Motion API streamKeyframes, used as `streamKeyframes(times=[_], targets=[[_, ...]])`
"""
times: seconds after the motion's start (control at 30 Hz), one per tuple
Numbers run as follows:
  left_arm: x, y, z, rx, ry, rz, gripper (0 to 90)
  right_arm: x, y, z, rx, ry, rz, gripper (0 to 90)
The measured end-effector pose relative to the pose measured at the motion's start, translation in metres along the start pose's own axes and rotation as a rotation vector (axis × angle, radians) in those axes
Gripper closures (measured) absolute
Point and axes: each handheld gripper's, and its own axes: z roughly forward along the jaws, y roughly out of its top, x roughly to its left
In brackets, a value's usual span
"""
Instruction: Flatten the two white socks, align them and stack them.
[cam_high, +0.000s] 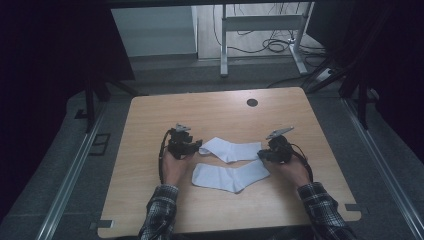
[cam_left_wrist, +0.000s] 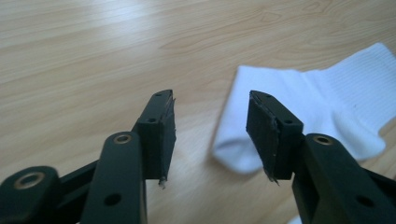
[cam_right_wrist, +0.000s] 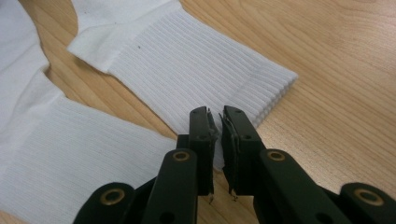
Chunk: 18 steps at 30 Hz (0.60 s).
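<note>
On the wooden table (cam_high: 150, 210) lie 2 white socks, one behind the other, between the person's 2 hands. The far sock (cam_high: 231, 149) stretches from the left tool (cam_high: 199, 148) to the right tool (cam_high: 261, 154); the near sock (cam_high: 231, 176) lies flat just in front of it, apart from both tools.

At the left, the left tool is released: its jaws stand wide apart above the table in the left gripper view, with the toe end of the far sock (cam_left_wrist: 322, 112) just beyond the right-hand jaw and nothing between the pads.

At the right, the right tool (cam_right_wrist: 218, 122) has its jaws nearly together, with a thin slit between them, right at the ribbed cuff edge of the far sock (cam_right_wrist: 196, 65). Whether fabric is pinched between them I cannot tell. Plaid sleeves (cam_high: 159, 212) cover both forearms.
</note>
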Motion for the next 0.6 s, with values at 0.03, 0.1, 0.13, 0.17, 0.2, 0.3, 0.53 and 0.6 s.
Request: streamKeyframes(times=[0.03,0.1,0.13,0.17,0.2,0.3,0.53,0.6], targets=[[-0.002,0.001,0.004,0.01,-0.004,0.002,49.1,0.0,0.0,0.0,-0.003,0.003,-0.001,78.7],[-0.006,0.003,0.016,0.044,-0.003,0.008,47.2,0.001,-0.001,-0.001,-0.004,-0.001,-0.005,77.8],[-0.007,0.003,0.021,0.058,-0.004,0.011,46.0,0.001,-0.001,-0.001,-0.004,0.001,-0.009,76.6],[-0.008,0.002,0.024,0.073,-0.002,0.016,45.6,0.002,-0.001,-0.001,-0.004,0.0,-0.012,75.7],[-0.009,0.001,0.026,0.081,0.005,0.019,45.6,0.002,-0.002,-0.001,-0.003,-0.002,-0.015,74.9],[-0.013,-0.004,0.033,0.122,0.019,0.043,47.6,0.003,-0.001,-0.001,-0.004,-0.005,-0.019,71.5],[-0.023,0.003,0.02,0.108,0.009,0.107,85.8,0.003,-0.001,-0.001,-0.011,0.006,-0.016,66.2],[-0.027,0.012,0.01,0.079,0.002,0.114,86.1,0.003,-0.001,-0.001,-0.013,0.008,-0.016,66.0]])
